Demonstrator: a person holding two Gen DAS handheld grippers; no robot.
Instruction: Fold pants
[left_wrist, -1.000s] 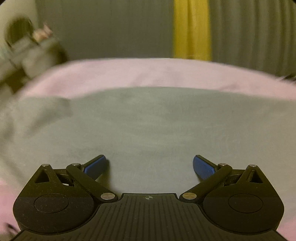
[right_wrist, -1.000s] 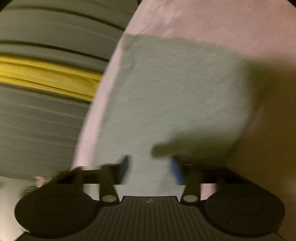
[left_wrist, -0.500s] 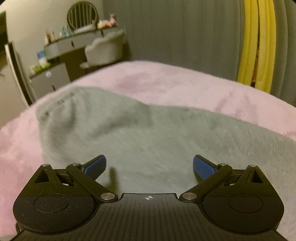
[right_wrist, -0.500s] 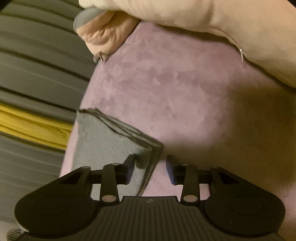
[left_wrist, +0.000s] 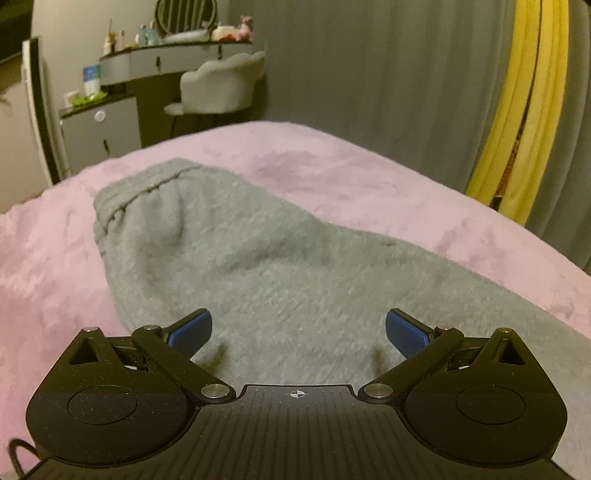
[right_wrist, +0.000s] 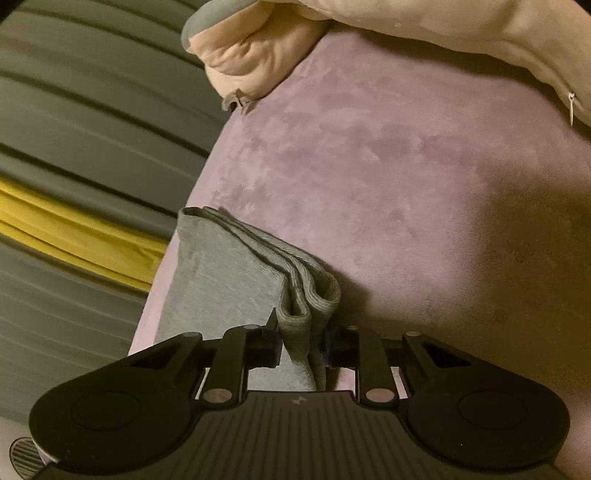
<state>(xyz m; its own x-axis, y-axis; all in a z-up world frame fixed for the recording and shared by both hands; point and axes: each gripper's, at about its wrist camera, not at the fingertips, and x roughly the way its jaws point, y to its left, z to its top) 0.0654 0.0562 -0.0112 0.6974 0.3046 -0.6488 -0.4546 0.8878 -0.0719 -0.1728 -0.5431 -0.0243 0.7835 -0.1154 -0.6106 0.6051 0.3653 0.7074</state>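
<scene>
Grey fleece pants (left_wrist: 280, 266) lie on a pink bedspread (left_wrist: 369, 177). In the left wrist view the waistband end (left_wrist: 144, 188) lies at the far left and the legs run off to the right. My left gripper (left_wrist: 297, 330) is open and empty, low over the middle of the pants. In the right wrist view the stacked ribbed leg cuffs (right_wrist: 306, 295) sit between my fingers. My right gripper (right_wrist: 303, 345) is shut on the cuffs' corner, close to the bedspread (right_wrist: 406, 177).
A beige pillow (right_wrist: 424, 22) lies at the far end of the bed. Grey curtains (left_wrist: 369, 66) with a yellow strip (left_wrist: 524, 110) hang beyond the bed. A dressing table (left_wrist: 155, 62) and a chair (left_wrist: 221, 85) stand at the back left.
My right gripper swung from over the pants to the leg cuffs and closed on them. My left gripper's view turned left toward the waistband and stayed open.
</scene>
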